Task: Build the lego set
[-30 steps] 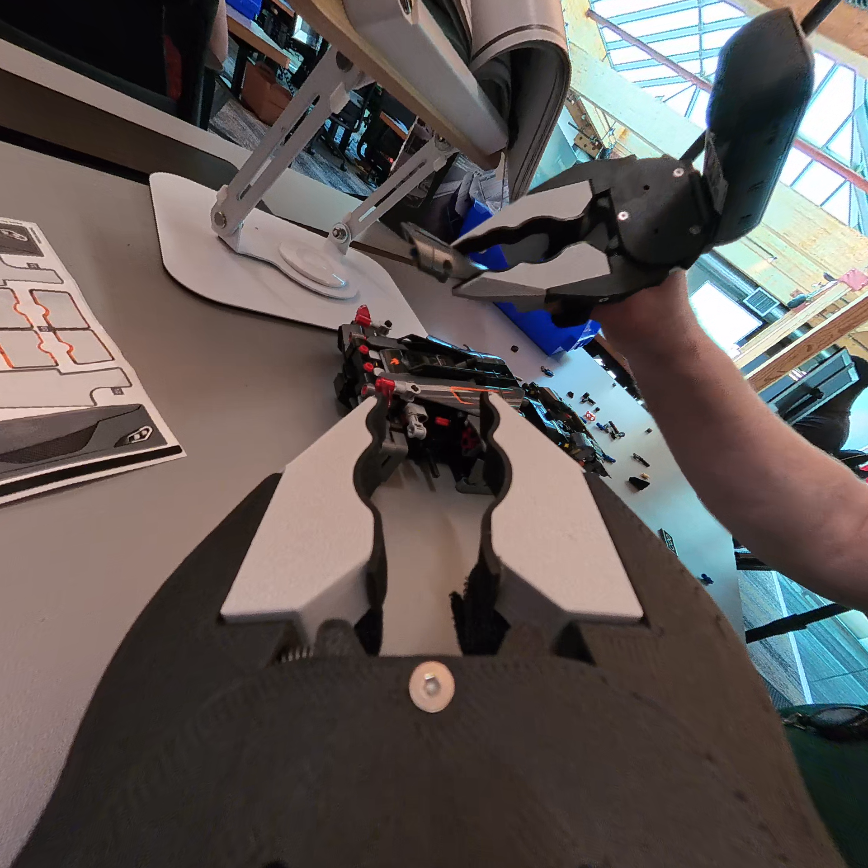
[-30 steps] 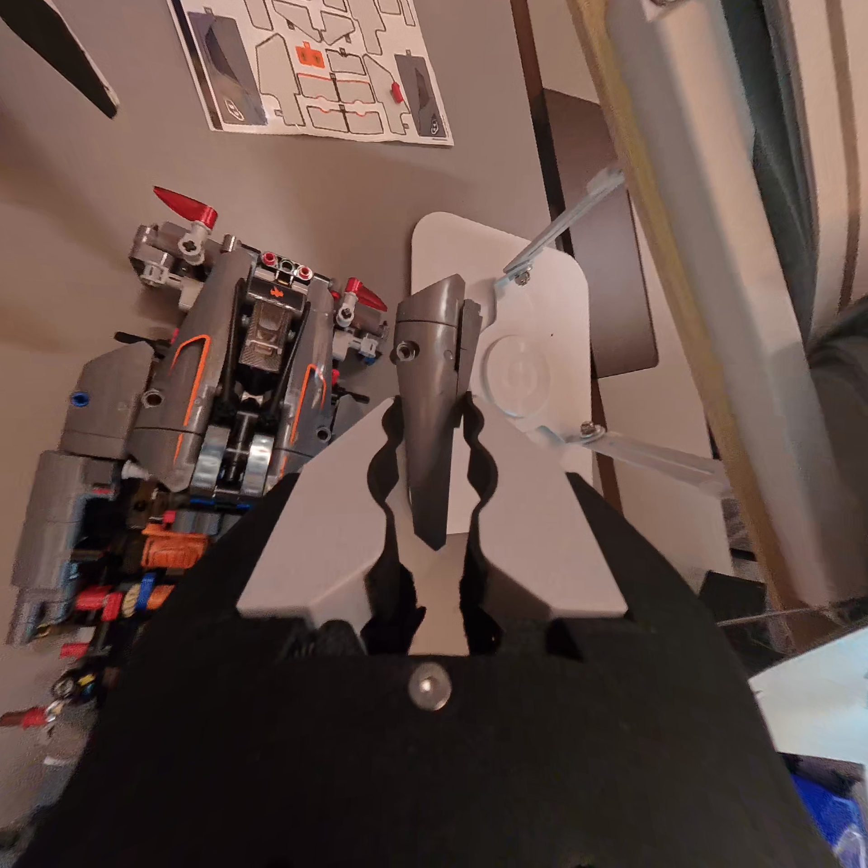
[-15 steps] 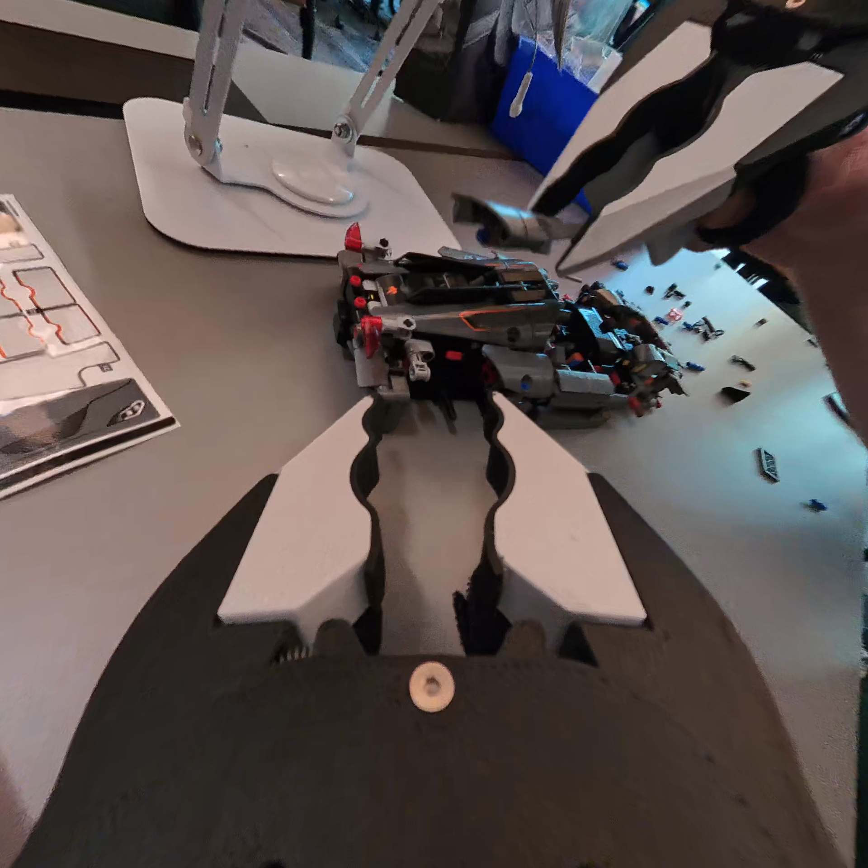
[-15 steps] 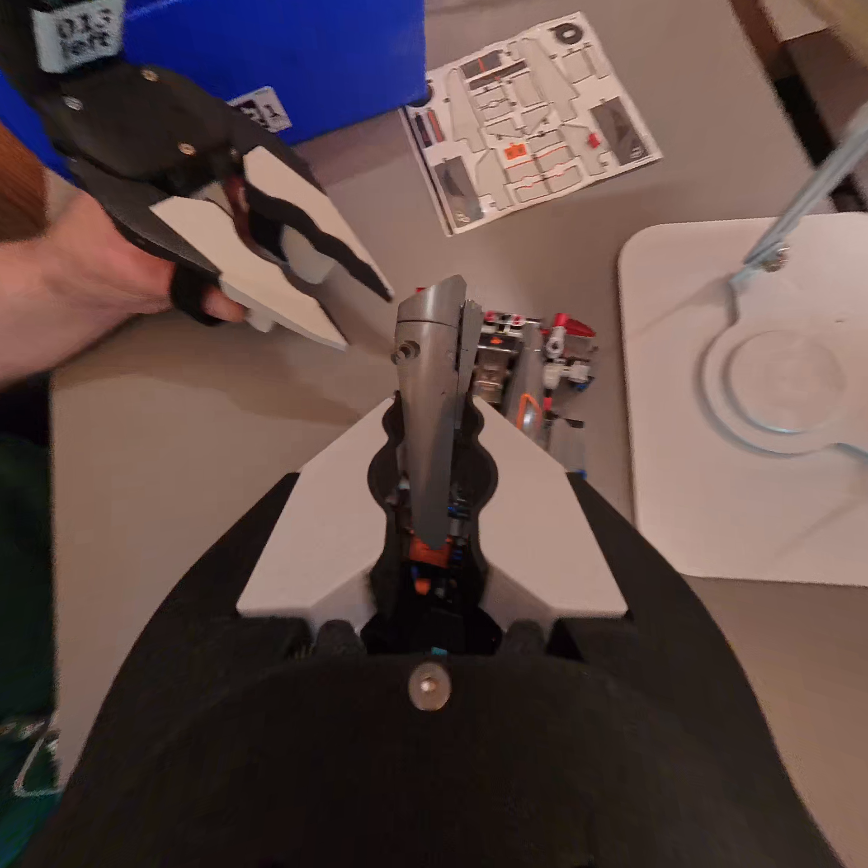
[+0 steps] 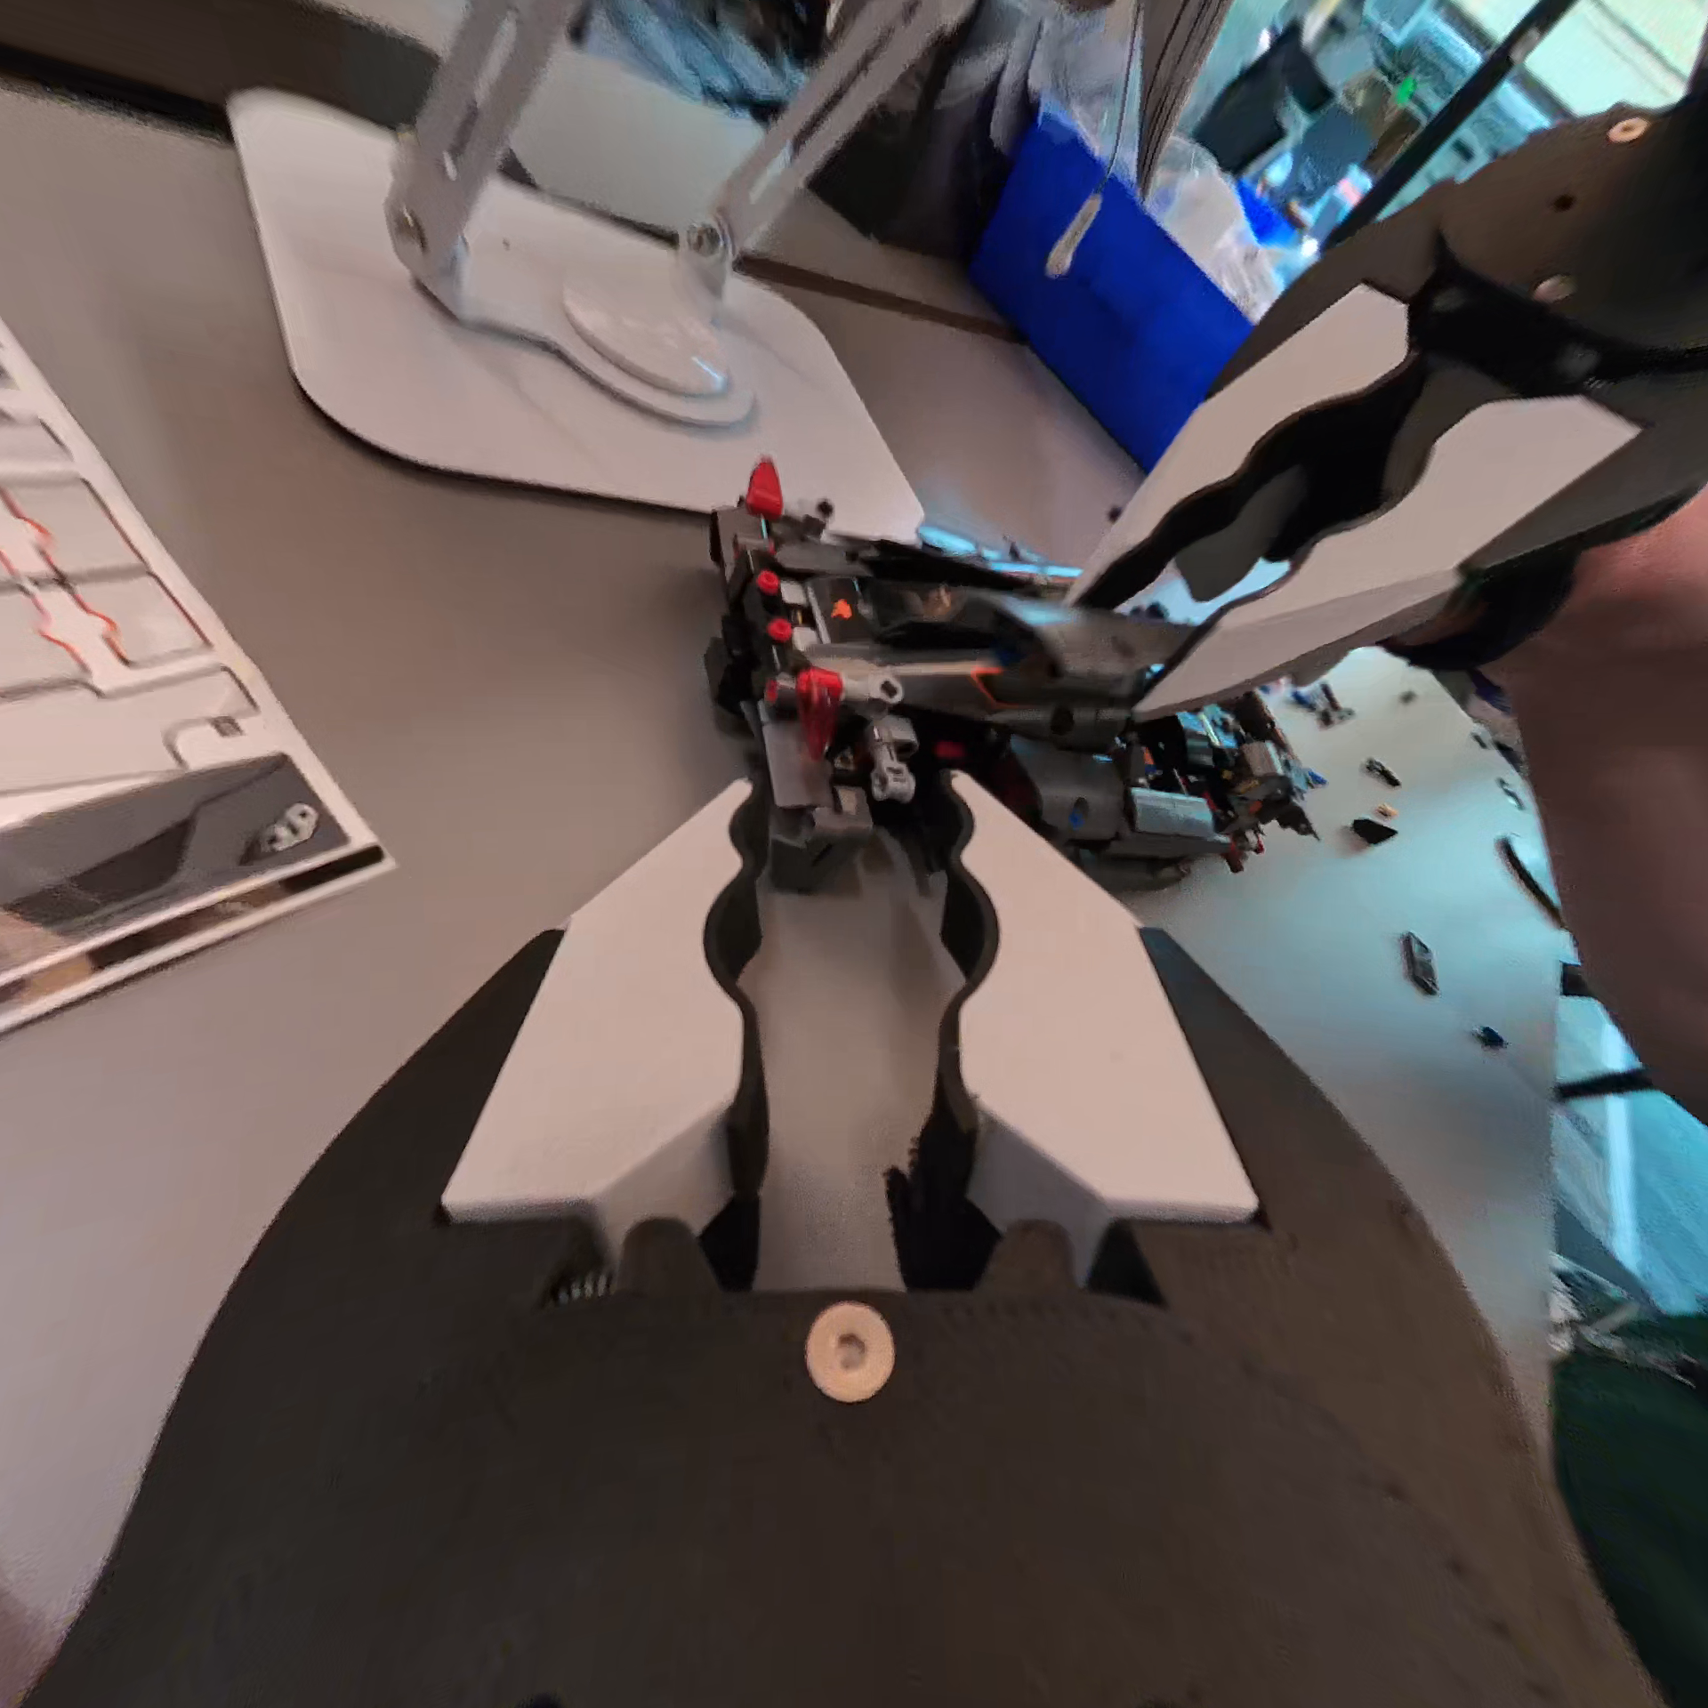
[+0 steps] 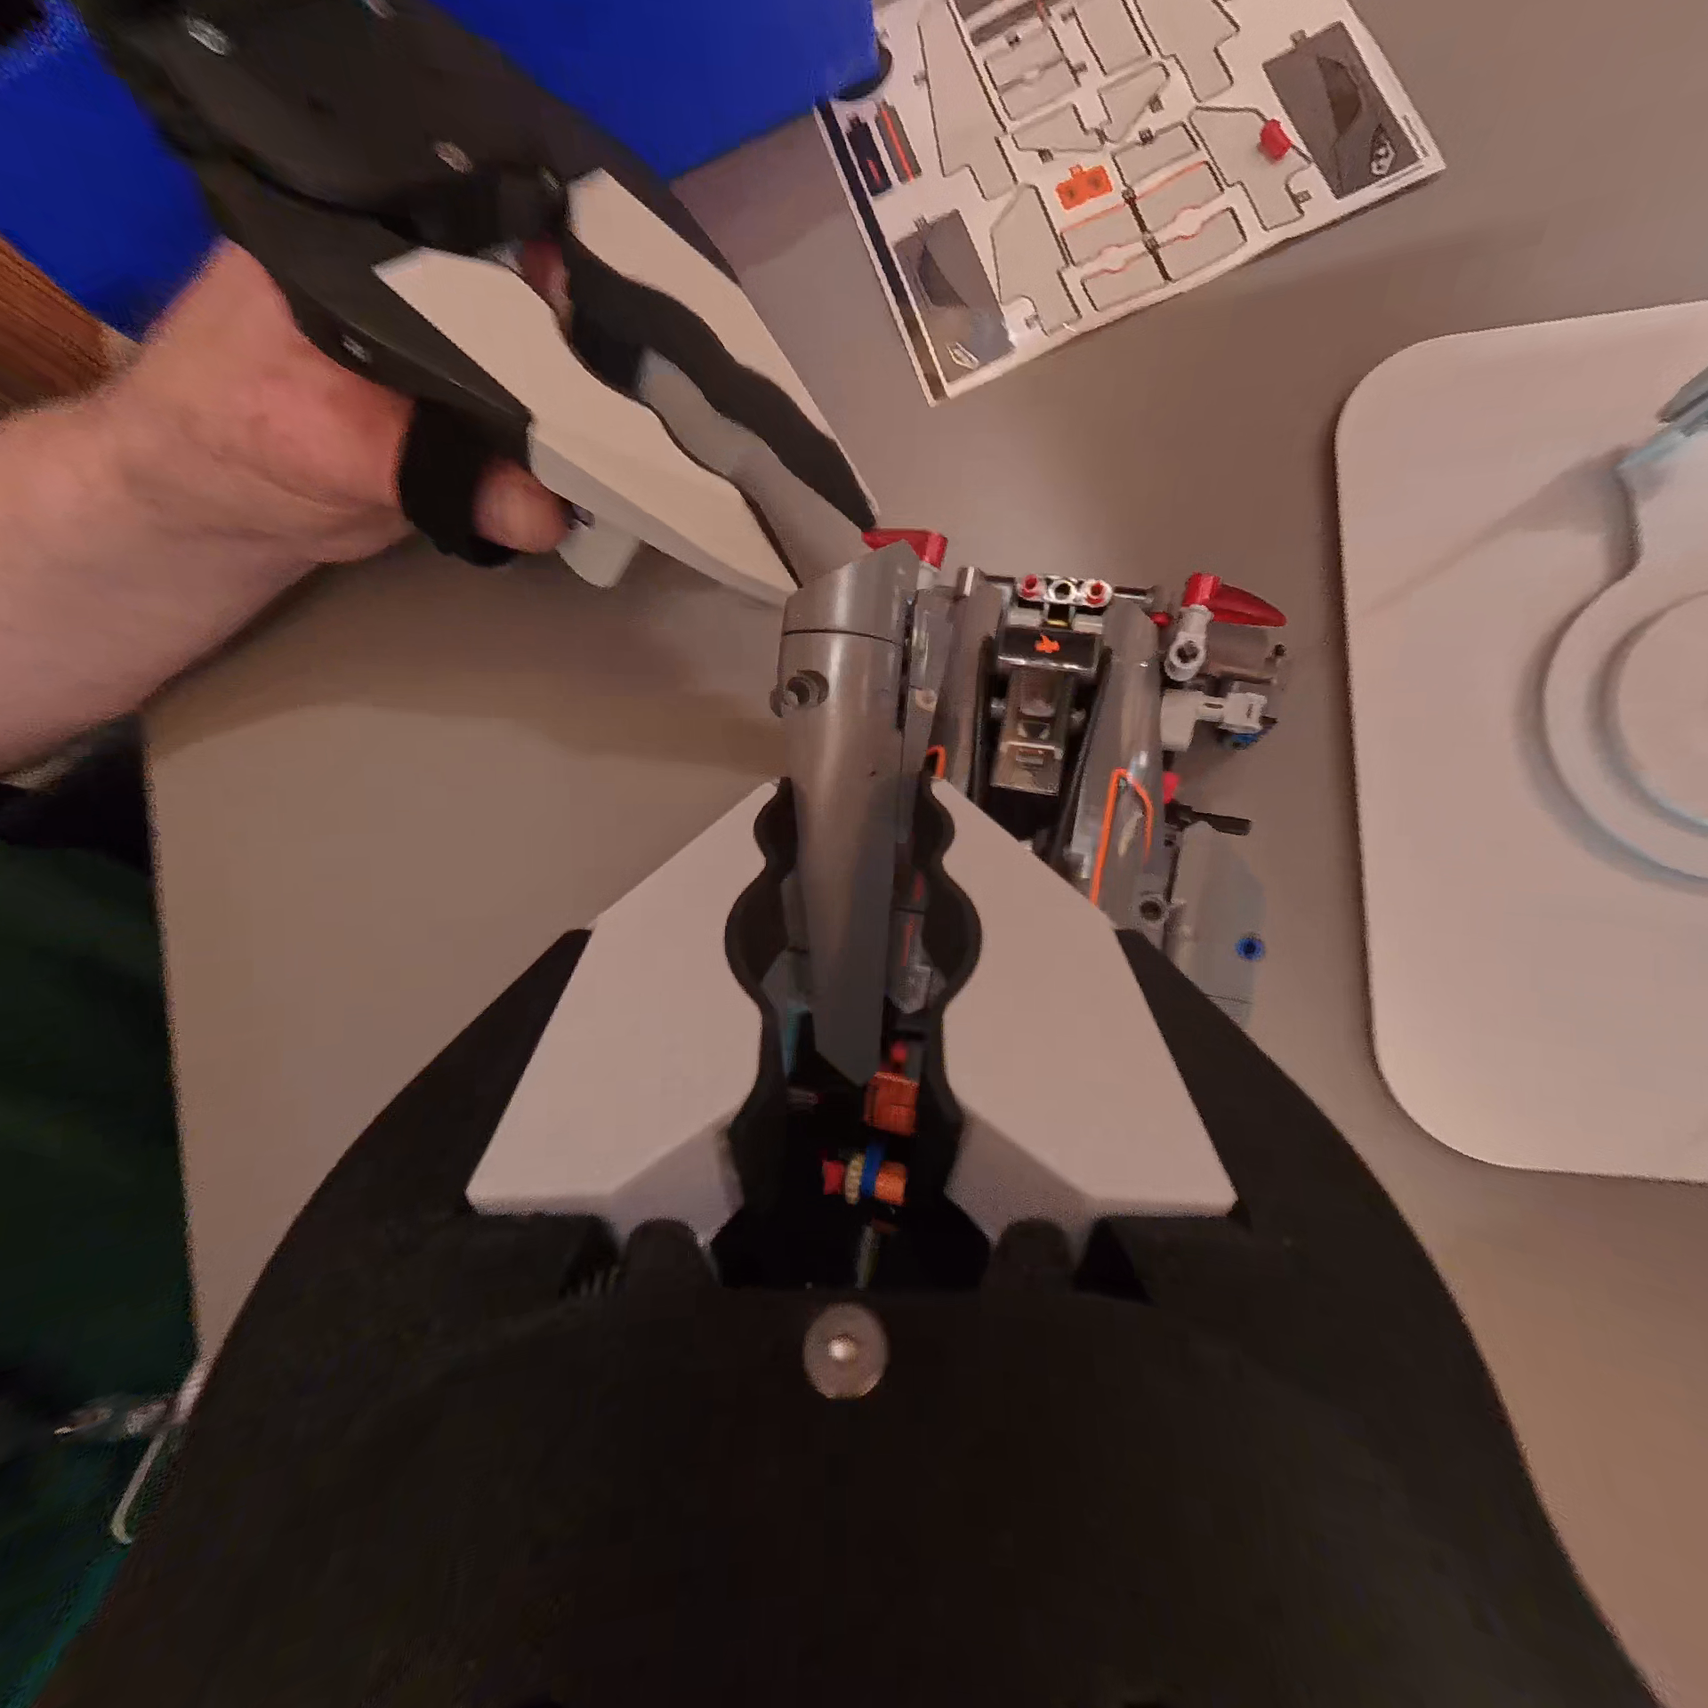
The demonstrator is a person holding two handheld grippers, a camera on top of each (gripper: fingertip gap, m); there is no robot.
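Across the whole scene a smooth grey desk (image 6: 462, 832) carries everything, and past its far edge the left wrist view shows a blurred room with bright windows and wooden beams. A rounded white plastic stand base (image 5: 518, 388) with two slanted metal arms sits at the back of the desk; just beyond it stands a bright blue bin (image 5: 1100, 305). A white printed sticker sheet (image 6: 1128, 176) with grey, black and orange shapes lies flat near the left side of the desk.

The dark grey lego vehicle model (image 6: 1091, 739) with orange lines and red pointed tips rests on the desk, just in front of the stand base. The left gripper (image 5: 850, 823), black with pale grey fingers, has its jaws spread wide, its tips just at the model's near end without closing on it. The right gripper (image 6: 850, 813) reaches in over the model from the other side, its jaws narrowed on a long tapered grey lego panel (image 6: 841, 832), which lies along the model's edge; whether it is seated I cannot tell. A person's bare hand (image 6: 231, 499) grips the left gripper's handle.

Small dark loose lego pieces (image 5: 1414, 961) are scattered on the desk to the right of the model.
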